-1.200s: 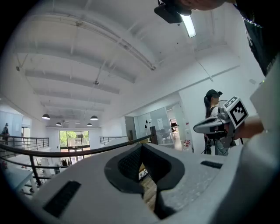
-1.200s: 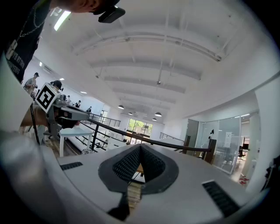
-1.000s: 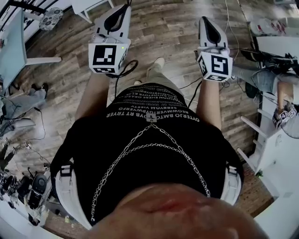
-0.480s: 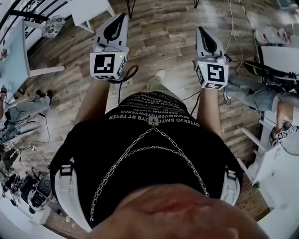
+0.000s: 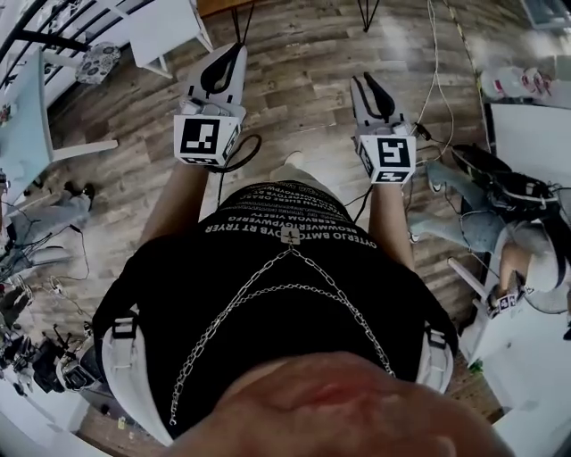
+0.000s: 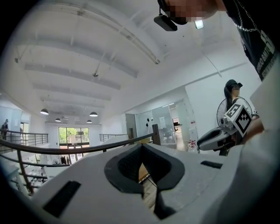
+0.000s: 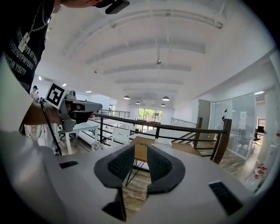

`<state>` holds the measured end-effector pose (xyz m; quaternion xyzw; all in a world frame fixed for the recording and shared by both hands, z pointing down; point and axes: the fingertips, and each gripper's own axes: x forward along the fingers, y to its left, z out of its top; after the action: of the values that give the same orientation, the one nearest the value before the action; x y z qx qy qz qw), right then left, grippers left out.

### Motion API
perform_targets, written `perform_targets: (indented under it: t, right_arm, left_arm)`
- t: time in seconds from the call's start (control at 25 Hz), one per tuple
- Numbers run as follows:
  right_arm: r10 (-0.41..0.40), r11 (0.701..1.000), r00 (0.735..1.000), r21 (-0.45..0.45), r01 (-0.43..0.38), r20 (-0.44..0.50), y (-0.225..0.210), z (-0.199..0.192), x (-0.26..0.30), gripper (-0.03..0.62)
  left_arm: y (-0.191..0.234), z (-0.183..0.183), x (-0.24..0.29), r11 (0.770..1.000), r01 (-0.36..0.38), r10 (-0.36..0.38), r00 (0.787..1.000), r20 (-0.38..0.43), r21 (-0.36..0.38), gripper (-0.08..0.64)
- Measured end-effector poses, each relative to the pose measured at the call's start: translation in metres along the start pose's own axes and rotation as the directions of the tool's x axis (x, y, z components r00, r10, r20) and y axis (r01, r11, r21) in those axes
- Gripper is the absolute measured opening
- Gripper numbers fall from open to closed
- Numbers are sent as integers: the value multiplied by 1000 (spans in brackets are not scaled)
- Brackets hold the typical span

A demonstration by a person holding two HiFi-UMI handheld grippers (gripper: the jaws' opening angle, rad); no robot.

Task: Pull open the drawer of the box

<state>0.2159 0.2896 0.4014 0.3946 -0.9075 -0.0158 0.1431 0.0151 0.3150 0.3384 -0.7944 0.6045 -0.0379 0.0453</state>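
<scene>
Opening partway just now on nothing, the white right gripper [image 5: 362,78] readies for a pull, the white left gripper [image 5: 239,46] closed and empty; the box isn't discernible, probably on the tan black-legged wooden table [image 7: 180,147] well ahead.

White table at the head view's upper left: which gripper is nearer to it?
Left. The left gripper sits just right of the white table; the right gripper is farther right, beyond the left one.
</scene>
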Motion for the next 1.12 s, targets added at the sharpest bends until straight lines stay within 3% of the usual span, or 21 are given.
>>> perform_targets:
  t: [0.44,0.76,1.12]
  right_arm:
    - [5,1000,999,8,-6,48,-55,8,14,71]
    - [62,998,997,9,-62,35,-39,8,29,74]
    - [11,1000,999,27,-12,33,-48,9,65,74]
  left_arm:
    - [7,33,31,996,-74,72,997,27,55,6]
    - [24,7,8,993,-114,115,992,-56,20,6]
    - [51,-20,31,997,-77,77,991,-108,12,6]
